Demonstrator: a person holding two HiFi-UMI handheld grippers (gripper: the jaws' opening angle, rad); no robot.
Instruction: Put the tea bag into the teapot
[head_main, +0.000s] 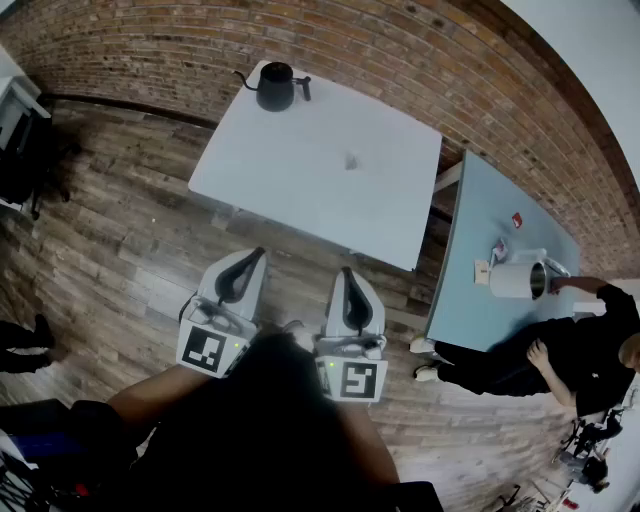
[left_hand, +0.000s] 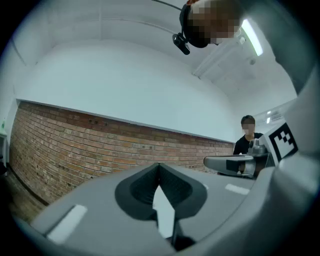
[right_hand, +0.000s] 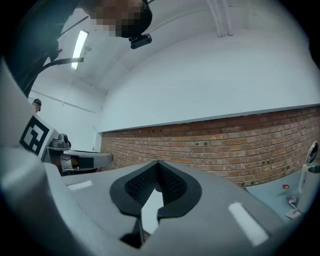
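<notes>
- Teapot (head_main: 275, 88), black, stands at the far left corner of the white table (head_main: 300, 190).
- Tea bag (head_main: 351, 161), small and pale, lies near the table's middle, well apart from the teapot.
- Left tongs (head_main: 257, 254) are pressed together, tips meeting, nothing between them.
- Right tongs (head_main: 346, 271) are likewise pressed together and empty.
- Both are held level, side by side over the wooden floor (head_main: 120, 250), short of the table's near edge.
- Another table (head_main: 480, 300), blue, at right carries a white jug (head_main: 512, 280); a person (head_main: 560, 355) is beside it.
</notes>
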